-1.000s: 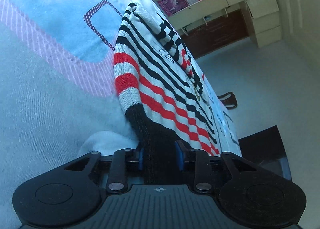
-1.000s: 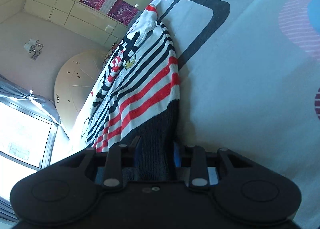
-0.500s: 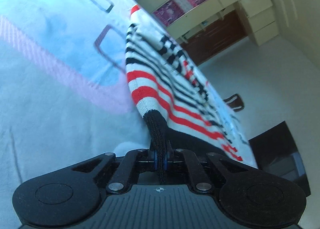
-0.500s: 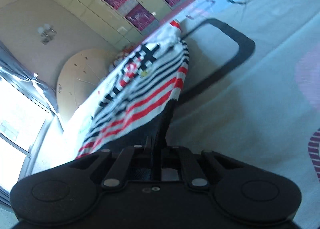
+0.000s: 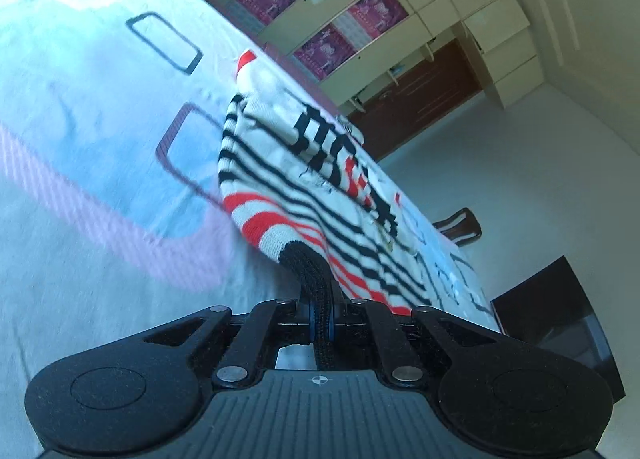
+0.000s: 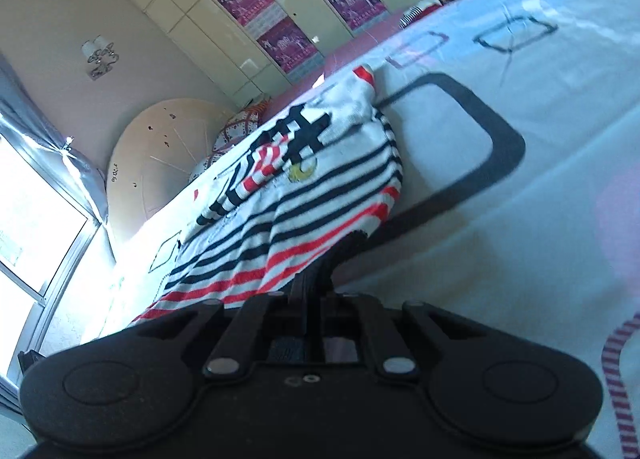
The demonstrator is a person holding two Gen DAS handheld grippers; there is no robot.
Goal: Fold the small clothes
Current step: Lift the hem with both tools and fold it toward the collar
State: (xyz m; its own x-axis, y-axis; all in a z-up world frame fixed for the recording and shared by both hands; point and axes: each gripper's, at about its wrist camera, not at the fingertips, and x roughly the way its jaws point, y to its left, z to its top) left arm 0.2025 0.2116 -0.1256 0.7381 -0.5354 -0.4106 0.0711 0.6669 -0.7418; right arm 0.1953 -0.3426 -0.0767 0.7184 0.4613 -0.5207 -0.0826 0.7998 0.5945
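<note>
bed point(image 5: 80, 195) with patterned sheet | left tongs point(image 5: 322, 319) and right tongs point(image 6: 310, 291) each pinch striped sweater point(image 5: 304, 179) hem (black band) | probably first fold starting, nothing folded yet

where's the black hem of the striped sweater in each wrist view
Left wrist: the black hem sits low centre, pinched in the left gripper, with the striped sweater running up and right.
Right wrist: the black hem is just below centre, pinched in the right gripper, stripes spreading up and left.
Shared landmark: the sweater's red-tipped far corner on the patterned bedsheet.
</note>
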